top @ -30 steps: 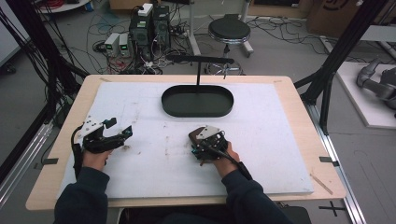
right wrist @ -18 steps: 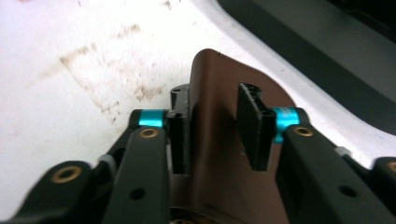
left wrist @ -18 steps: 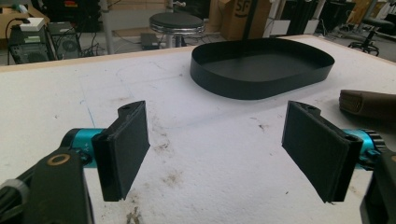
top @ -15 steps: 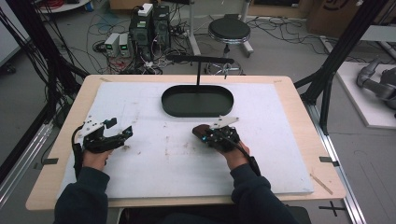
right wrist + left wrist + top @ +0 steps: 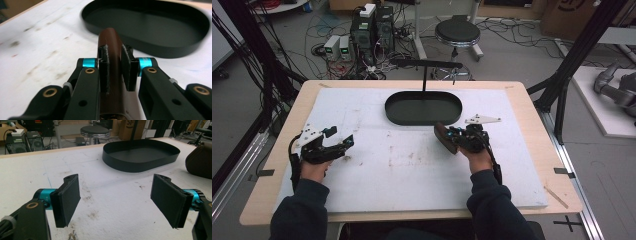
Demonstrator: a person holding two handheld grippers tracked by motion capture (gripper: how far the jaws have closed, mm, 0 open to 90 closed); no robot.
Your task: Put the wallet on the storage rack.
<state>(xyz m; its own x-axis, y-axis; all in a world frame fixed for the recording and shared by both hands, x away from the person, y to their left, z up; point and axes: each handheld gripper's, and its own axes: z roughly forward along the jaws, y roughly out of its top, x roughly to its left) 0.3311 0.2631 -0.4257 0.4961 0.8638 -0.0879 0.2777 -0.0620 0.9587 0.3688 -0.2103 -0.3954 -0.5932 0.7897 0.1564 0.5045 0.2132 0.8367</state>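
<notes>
We find the right gripper (image 5: 115, 67) clamped on a brown case (image 5: 110, 42), a smooth rounded object resembling a glasses case; its jaws have just been closing, and the pads now press both long flanks. In the high view the brown case (image 5: 445, 136) projects from the right gripper (image 5: 452, 140) toward the table's middle, just beside the near rim of the black oval tray (image 5: 423, 120) and apart from it. We judge the grip across the narrow width to be deliberate: it leaves the free end leading, so the case can go in over the tray's low wall. The left gripper (image 5: 122, 200) rests over the white mat (image 5: 377, 165) with its jaws spread wide and nothing between them, well apart from the work, which keeps the route clear. On room for movement: the tray's rim is low, its floor is bare, and a thin black post (image 5: 424, 77) rises at its far side. The mat between case and tray is free of things. The table edge (image 5: 532, 107) at the right lies near the right hand (image 5: 477, 156).
</notes>
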